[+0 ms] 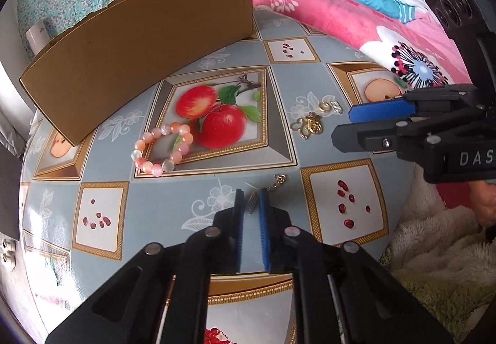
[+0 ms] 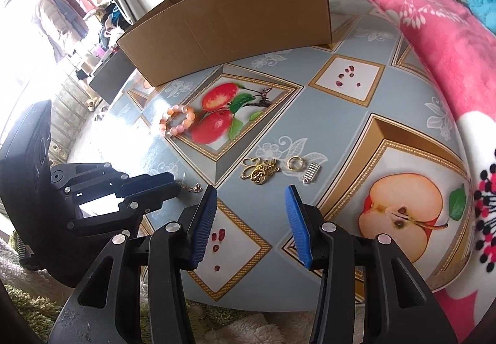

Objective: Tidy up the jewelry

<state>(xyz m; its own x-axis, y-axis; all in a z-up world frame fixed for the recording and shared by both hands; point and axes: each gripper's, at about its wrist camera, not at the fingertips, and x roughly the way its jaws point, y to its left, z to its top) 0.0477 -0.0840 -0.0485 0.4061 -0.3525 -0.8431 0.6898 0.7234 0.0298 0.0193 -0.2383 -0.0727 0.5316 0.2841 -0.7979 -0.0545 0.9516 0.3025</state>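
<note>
My left tongs [image 1: 251,204] pinch the thin silver pendant [image 1: 251,203] mid-body, light and slippery, chain [image 1: 279,181] trailing limp; right tongs [image 2: 251,220] half-open, empty.

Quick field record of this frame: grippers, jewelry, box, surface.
left gripper: closed on a small silver pendant, its chain with a gold clasp trailing on the table
right gripper: open, empty, above the table
bead bracelet: pink-orange, lying flat on the printed apples
gold charms: loose cluster
gold ring: beside the charms
silver charm: beside the ring
cardboard box: at the far side, contents hidden
table: fruit-print cover
</note>
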